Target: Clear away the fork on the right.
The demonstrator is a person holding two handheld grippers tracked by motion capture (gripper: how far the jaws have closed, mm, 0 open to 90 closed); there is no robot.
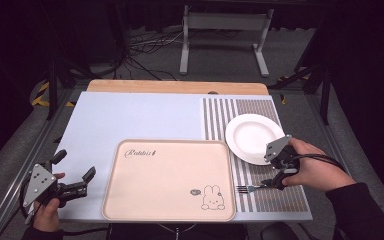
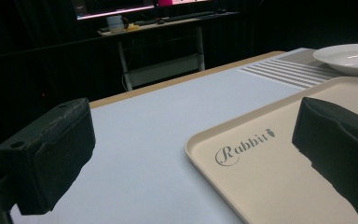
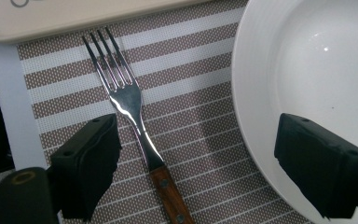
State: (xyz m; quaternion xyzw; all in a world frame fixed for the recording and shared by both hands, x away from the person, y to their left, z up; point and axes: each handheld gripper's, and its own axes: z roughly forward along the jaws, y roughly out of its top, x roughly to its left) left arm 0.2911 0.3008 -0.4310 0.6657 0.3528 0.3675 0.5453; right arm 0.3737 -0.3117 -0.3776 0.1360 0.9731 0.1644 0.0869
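A fork [image 3: 130, 107] with a wooden handle lies flat on the striped placemat [image 3: 191, 84], its tines toward the tray. My right gripper [image 3: 198, 135] hovers over the fork's neck, open wide. The fork sits between the jaws, nearer the left one, and neither pad touches it. In the high view the fork [image 1: 249, 189] lies just right of the tray, under the right gripper [image 1: 272, 179]. A white plate [image 1: 254, 138] rests on the mat beside it. My left gripper [image 1: 75, 164] is open with nothing between its jaws, at the table's front left and pointing at the tray.
A beige tray [image 1: 170, 180] printed with a rabbit lies bare at the front centre. The plate's rim [image 3: 251, 140] runs close to my right jaw. The blue table cover [image 1: 130, 115] stretches behind the tray. A metal stand [image 1: 225, 35] is on the floor beyond the table.
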